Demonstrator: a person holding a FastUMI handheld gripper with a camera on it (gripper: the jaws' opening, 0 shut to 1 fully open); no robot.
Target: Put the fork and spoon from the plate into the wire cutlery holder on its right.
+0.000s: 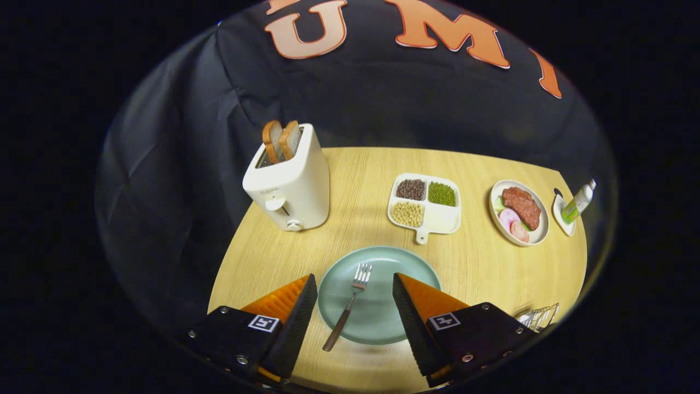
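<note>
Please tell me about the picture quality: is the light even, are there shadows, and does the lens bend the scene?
Gripper view: light falls on the table, the cloth wall behind stays dim; the toaster casts a soft shadow to its right; fisheye lens curves the table edge; the fork on the plate is sharp between the open gripper fingers; the wire cutlery holder is squeezed and unclear.

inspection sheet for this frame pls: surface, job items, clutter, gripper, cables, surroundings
Surface: light wood-grain table, dry, no spills seen.
Job's things: metal fork with brown handle lies on the round pale-green plate, tines pointing away from the gripper, handle end over the near rim. Spoon: nothing seen. Wire cutlery holder at the plate's right, partly visible.
Clutter: white toaster with two bread slices; white divided tray of beans; white plate of meat and vegetables; small white dish with a green-capped bottle.
Gripper: gripper open, fingers either side of the fork, above the plate.
Cables: nothing seen.
Surroundings: black cloth booth wall.
</note>
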